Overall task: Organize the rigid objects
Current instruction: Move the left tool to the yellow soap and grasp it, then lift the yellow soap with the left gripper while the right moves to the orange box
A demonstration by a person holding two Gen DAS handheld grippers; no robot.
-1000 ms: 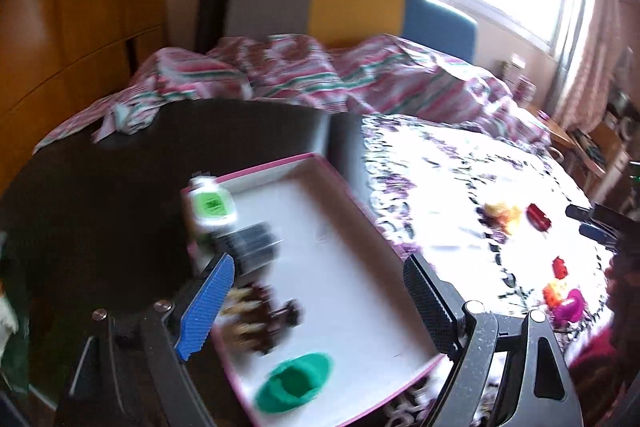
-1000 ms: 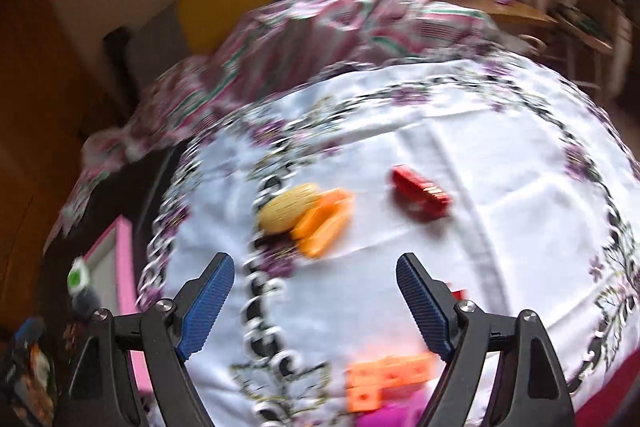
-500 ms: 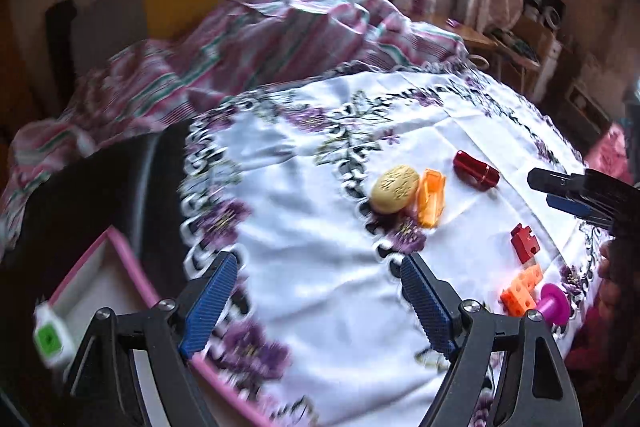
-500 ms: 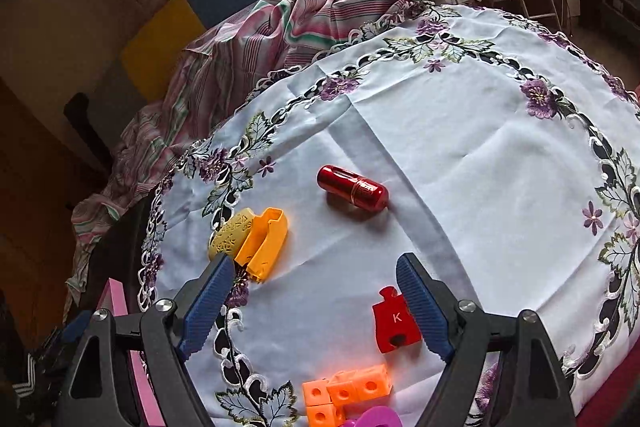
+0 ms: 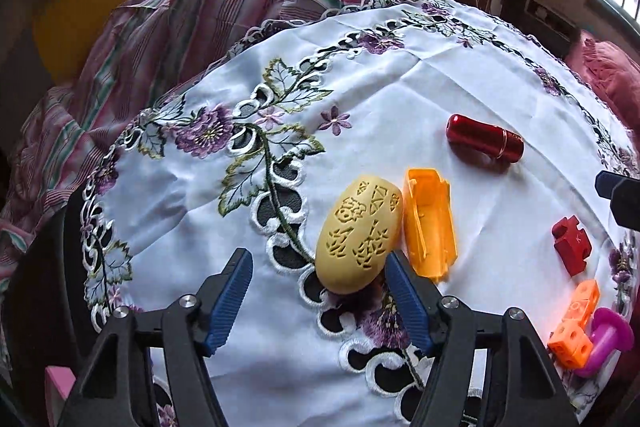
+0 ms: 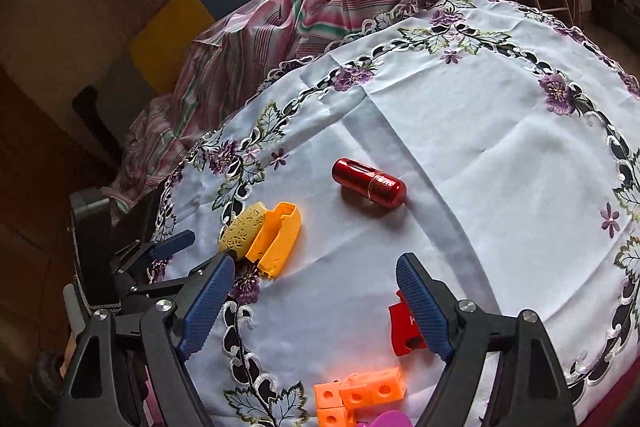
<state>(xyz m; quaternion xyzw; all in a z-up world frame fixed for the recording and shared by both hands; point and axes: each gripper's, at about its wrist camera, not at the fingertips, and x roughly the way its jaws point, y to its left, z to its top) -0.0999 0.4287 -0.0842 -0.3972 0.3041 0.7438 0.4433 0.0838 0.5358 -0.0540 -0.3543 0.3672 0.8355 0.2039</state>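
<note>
Evidently little was sorted: the left gripper (image 5: 316,291), spread wide and empty, approached the yellow egg-shaped piece (image 5: 359,234); the right gripper (image 6: 310,301) (likewise agape) held nothing, with the red capsule (image 6: 369,185) and orange blocks (image 6: 356,397) lying loose on the tablecloth (image 6: 480,131).

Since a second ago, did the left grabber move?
Yes. The left gripper swung away from the pink box, across the white tablecloth, toward the yellow carved egg, now almost between its open fingers.

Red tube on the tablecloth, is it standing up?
No, the red tube lies on its side on the white tablecloth, away from both grippers.
</note>
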